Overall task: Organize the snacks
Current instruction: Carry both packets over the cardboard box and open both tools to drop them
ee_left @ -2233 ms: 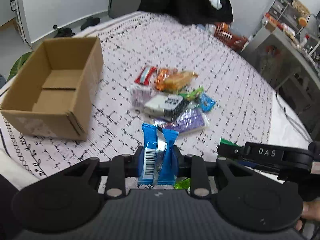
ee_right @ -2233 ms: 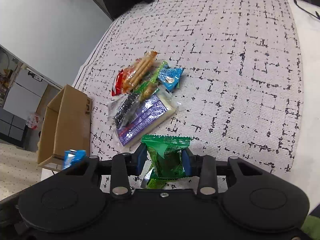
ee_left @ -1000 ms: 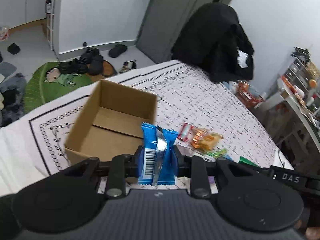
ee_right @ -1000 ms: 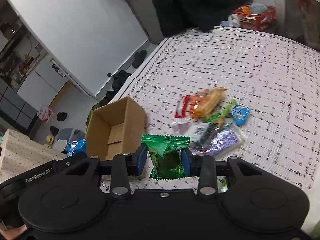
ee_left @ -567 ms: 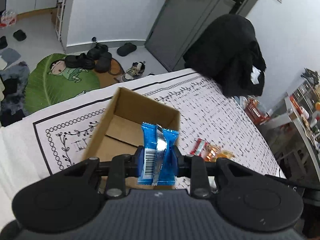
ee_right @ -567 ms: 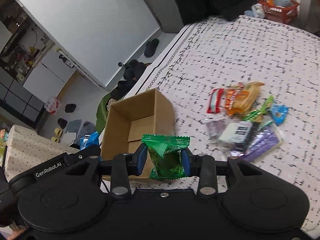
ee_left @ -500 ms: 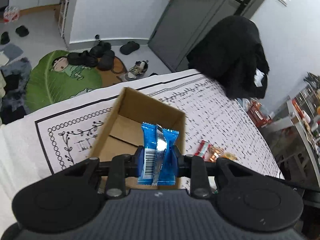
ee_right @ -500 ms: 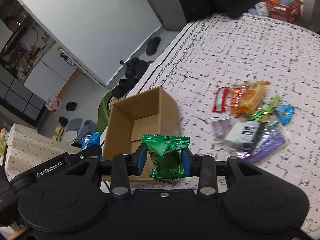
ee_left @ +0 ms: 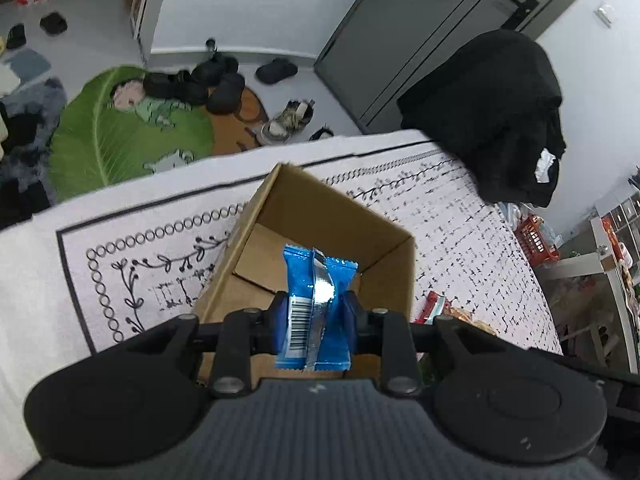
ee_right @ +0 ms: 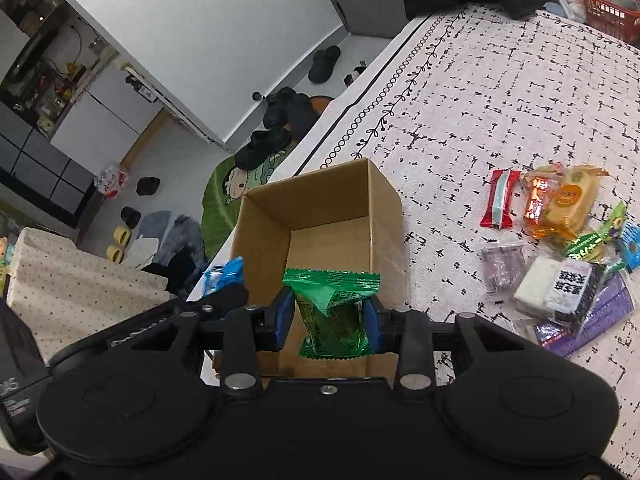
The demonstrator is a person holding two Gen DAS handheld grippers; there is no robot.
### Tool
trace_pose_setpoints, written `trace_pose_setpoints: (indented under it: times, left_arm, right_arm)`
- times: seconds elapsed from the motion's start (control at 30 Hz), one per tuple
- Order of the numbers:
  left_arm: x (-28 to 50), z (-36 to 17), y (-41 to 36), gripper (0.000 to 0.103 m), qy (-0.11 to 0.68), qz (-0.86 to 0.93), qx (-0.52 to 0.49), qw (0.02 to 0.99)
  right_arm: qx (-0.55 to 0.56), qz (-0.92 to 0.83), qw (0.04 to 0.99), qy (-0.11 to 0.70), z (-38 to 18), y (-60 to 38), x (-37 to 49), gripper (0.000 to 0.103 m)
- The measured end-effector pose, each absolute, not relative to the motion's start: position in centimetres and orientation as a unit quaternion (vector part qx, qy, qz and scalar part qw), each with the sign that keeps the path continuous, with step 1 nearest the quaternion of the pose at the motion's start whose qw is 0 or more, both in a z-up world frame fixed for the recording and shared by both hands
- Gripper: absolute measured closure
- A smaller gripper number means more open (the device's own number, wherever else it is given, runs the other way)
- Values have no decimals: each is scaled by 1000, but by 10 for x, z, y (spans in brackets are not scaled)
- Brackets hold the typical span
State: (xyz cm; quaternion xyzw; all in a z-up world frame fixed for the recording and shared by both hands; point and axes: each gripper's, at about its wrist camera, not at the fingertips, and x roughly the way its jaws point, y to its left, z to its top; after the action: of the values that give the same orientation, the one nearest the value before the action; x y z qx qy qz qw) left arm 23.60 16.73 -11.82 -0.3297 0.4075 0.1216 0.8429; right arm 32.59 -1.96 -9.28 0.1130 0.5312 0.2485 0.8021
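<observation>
Jaws of the left gripper (ee_left: 315,316) pinch 1 blue snack pack (ee_left: 316,308) at its middle, over the open cardboard box (ee_left: 390,276). It looks light, crinkly, slippy.

Right view: right gripper (ee_right: 329,318) jaws pinch 1 green snack pack (ee_right: 332,312), soft & light, above the box. Approx 8 snacks (ee_right: 560,248) lie on the tablecloth (ee_right: 500,92) beside it.

The box (ee_left: 396,276) is plain brown cardboard. The packet (ee_left: 316,304) in the left gripper (ee_left: 315,322) is bright blue with a silver seam and a black-and-white barcode; the one (ee_right: 332,312) in the right gripper (ee_right: 329,316) is green. Both grippers are black with blue pads (ee_right: 285,312). The cloth (ee_right: 500,92) is white with black broken lines and a black vine border. The snack pile (ee_right: 560,248) is red, orange, yellow, purple, green and blue.
</observation>
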Motion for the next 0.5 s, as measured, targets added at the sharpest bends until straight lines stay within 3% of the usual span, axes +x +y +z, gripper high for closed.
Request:
trace_pose_setpoints:
  times: [0.5]
  left_arm:
    - [237,-117,192,61,415,156,-353,824]
  right_arm:
    - [118,261,786,548,-101,14,341,65]
